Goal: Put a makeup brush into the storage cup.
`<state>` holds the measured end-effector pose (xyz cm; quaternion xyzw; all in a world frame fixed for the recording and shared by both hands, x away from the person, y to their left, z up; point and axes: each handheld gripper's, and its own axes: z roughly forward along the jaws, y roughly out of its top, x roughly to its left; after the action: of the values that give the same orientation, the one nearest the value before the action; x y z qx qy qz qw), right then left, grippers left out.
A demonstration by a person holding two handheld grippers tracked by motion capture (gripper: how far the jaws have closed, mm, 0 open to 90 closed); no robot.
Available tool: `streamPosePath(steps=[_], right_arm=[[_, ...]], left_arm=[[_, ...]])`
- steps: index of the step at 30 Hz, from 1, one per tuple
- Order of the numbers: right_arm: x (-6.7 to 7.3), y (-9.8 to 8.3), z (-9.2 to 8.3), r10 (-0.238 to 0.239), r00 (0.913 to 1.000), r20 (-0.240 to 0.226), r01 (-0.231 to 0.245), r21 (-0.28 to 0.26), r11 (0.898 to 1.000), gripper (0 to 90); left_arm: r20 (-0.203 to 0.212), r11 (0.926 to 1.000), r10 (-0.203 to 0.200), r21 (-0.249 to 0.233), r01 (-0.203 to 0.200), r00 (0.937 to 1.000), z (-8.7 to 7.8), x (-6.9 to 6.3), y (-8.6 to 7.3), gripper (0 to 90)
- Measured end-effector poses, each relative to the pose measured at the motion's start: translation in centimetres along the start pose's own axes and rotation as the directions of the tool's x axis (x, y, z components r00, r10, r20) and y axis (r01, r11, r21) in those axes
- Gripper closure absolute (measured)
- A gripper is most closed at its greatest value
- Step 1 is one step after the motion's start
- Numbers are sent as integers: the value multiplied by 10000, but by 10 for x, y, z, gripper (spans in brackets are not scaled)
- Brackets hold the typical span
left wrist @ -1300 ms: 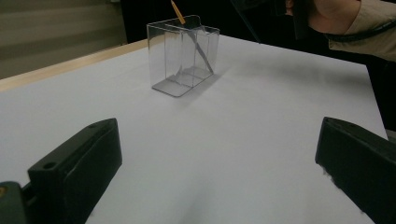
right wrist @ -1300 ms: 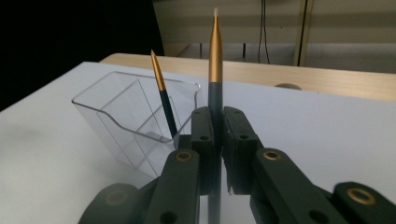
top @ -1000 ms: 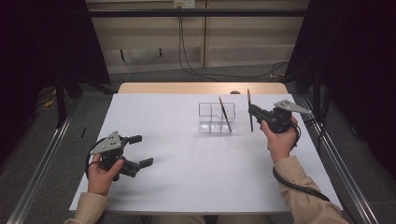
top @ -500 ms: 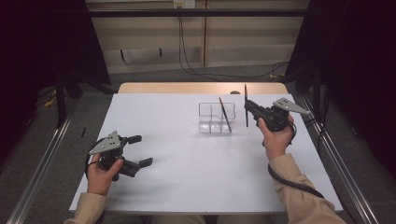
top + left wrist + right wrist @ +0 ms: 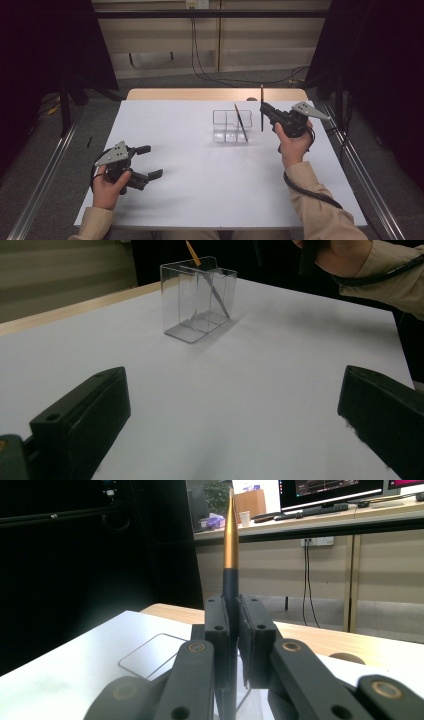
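Right gripper view, right gripper (image 5: 234, 645) clamps unmarked pen (image 5: 230, 555), left gripper (image 5: 142, 162) wide open

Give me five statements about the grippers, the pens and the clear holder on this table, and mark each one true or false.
1. The right gripper is shut on a pen. True.
2. That pen lies flat on the table. False: it stands upright in the jaws, beside the clear holder.
3. The left gripper holds a pen as well. False: its jaws stand open with nothing between them.
4. A second pen leans inside the holder. True.
5. The holder stands at the near left corner of the table. False: it stands toward the far right, near the right gripper.
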<state>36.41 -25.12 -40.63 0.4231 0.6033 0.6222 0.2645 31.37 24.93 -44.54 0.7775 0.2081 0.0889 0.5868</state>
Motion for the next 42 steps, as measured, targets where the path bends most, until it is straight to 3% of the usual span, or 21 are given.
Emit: streamPosePath(steps=[13, 23, 42], right_arm=[[-1, 6, 9, -34, 10000, -19, 34, -300, 9995, 836], [-1, 8, 18, -390, 9992, 8, 390, -380, 9985, 836], [7, 2, 36, -340, 9990, -303, 319, -652, 9974, 836]], left_arm=[[26, 10000, -23, 16, 23, 10000, 0, 0, -1, 4], [18, 10000, -11, 26, 11, 10000, 0, 1, -1, 4], [56, 10000, -2, -13, 2, 10000, 0, 0, 0, 4]])
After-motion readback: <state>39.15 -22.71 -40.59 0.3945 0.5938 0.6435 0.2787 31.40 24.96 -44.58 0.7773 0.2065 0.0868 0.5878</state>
